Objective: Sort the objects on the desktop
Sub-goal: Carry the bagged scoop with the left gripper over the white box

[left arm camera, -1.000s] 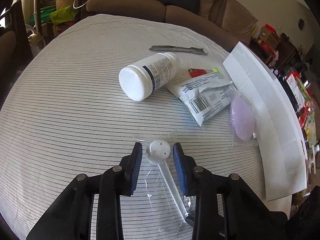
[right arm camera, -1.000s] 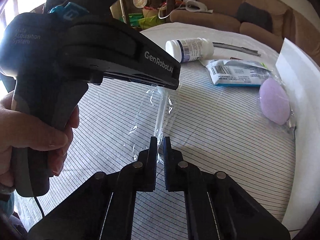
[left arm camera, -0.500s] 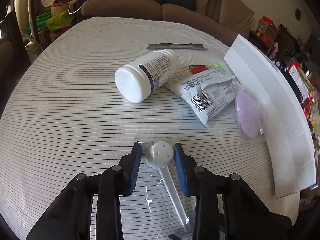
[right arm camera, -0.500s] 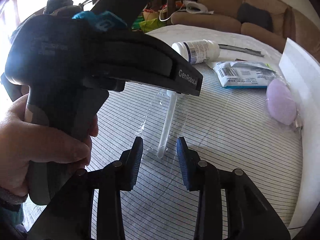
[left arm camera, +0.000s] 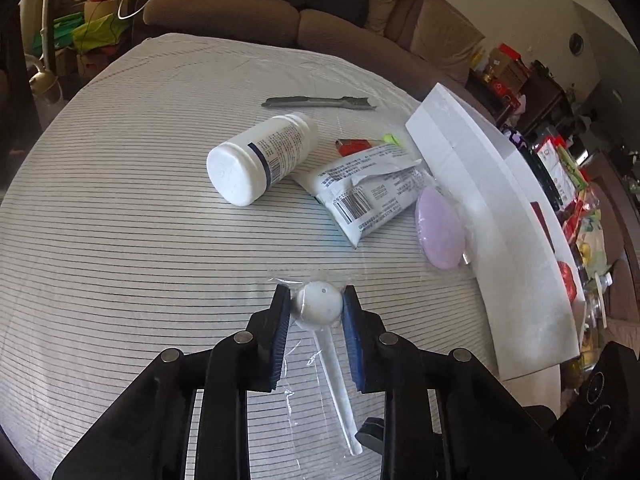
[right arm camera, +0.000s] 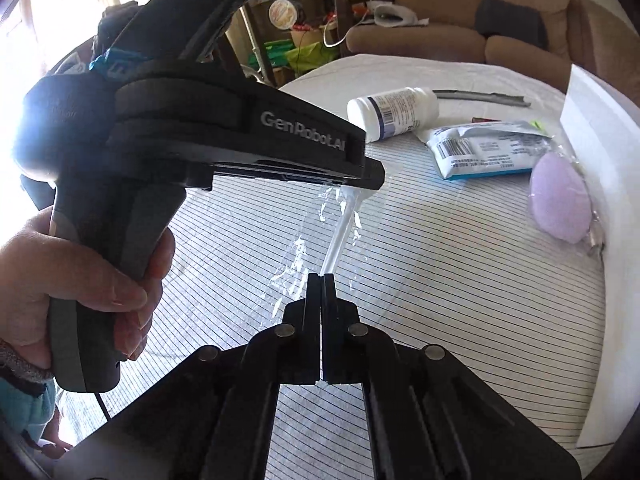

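Observation:
A white plastic scoop in a clear wrapper (left arm camera: 320, 312) is held above the striped table. My left gripper (left arm camera: 316, 308) is shut on its round head; the handle (left arm camera: 340, 392) runs back between the fingers. My right gripper (right arm camera: 320, 280) is shut on the tip of the handle (right arm camera: 340, 232) and wrapper, just below the left gripper's body (right arm camera: 240, 136). A white pill bottle (left arm camera: 260, 160), a white barcoded pouch (left arm camera: 368, 196) and a purple oval sponge (left arm camera: 440, 232) lie further back.
A white foam box (left arm camera: 500, 220) stands along the table's right edge. A grey strip (left arm camera: 320, 102) and a red item (left arm camera: 354, 145) lie behind the bottle. A brown sofa (left arm camera: 280, 16) is beyond the table. The person's hand (right arm camera: 80, 272) holds the left gripper.
My left gripper closed on the scoop's head. My right gripper opened half a second ago and has shut again on the handle tip.

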`<action>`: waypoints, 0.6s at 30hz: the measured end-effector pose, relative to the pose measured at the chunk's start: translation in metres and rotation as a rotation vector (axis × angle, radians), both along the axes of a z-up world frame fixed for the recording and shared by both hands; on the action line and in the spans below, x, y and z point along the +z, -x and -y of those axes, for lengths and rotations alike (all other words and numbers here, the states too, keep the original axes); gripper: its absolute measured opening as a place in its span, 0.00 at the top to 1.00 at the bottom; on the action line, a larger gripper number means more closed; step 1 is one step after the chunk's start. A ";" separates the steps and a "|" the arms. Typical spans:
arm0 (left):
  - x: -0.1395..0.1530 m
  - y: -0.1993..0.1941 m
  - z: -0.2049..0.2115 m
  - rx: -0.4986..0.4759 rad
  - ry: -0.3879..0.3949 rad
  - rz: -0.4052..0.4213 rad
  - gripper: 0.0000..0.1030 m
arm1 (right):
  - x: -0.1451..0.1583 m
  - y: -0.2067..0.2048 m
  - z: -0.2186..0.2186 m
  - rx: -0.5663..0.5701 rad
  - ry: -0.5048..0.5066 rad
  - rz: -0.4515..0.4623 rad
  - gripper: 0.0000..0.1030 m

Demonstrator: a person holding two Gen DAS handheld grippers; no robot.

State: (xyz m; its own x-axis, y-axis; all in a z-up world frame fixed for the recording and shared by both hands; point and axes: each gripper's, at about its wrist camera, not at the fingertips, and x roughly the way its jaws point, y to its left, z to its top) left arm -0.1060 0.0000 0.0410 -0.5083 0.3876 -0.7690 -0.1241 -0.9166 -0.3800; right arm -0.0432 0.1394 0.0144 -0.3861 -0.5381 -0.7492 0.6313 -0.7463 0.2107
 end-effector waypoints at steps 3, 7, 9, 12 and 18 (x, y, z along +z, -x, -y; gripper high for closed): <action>0.023 -0.012 -0.001 -0.012 -0.019 -0.045 0.75 | 0.012 0.006 -0.025 -0.035 0.119 0.046 0.93; 0.053 -0.028 -0.009 -0.044 -0.035 -0.095 0.75 | 0.027 0.012 -0.035 0.010 0.190 0.073 0.52; 0.067 -0.035 -0.016 -0.060 -0.035 -0.115 0.75 | 0.037 0.009 -0.034 0.029 0.199 0.052 0.52; 0.087 -0.045 -0.026 -0.075 -0.031 -0.138 0.75 | 0.048 0.008 -0.035 0.041 0.209 0.056 0.85; 0.119 -0.059 -0.057 -0.113 -0.053 -0.174 0.76 | 0.080 -0.009 -0.058 0.043 0.192 0.003 0.90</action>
